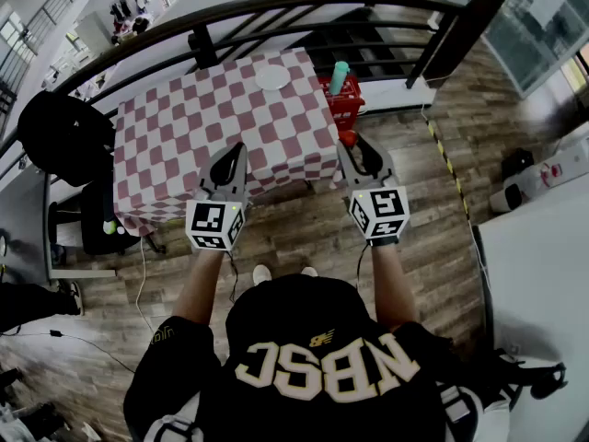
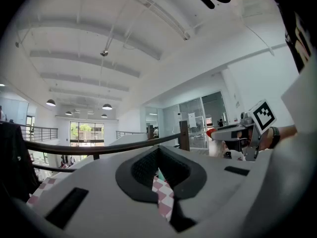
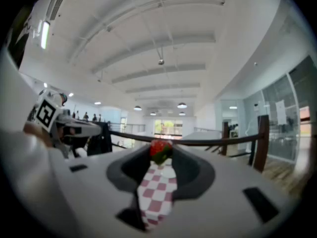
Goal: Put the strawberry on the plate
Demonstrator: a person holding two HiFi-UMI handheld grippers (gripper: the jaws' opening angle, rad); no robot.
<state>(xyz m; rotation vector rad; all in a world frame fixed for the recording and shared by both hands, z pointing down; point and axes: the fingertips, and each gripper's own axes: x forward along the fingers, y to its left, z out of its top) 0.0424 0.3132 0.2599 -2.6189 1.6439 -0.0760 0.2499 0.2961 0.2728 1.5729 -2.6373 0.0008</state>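
My right gripper [image 1: 350, 145] is shut on a red strawberry [image 3: 159, 149] with green leaves, pinched at the jaw tips [image 3: 161, 145]. In the head view the strawberry [image 1: 347, 139] hangs just off the near right corner of the checked table [image 1: 202, 127]. The white plate [image 1: 272, 77] lies at the table's far side, well ahead of both grippers. My left gripper [image 1: 238, 148] hovers over the table's near edge, its jaws closed at the tips [image 2: 158, 152] with nothing between them. Both grippers are held level, side by side.
A red basket [image 1: 345, 104] holding a teal bottle [image 1: 340, 75] stands on the floor at the table's right. A dark curved railing [image 1: 276, 7] runs behind the table. A black chair with dark cloth [image 1: 64, 136] stands left, and a white counter [image 1: 543, 265] right.
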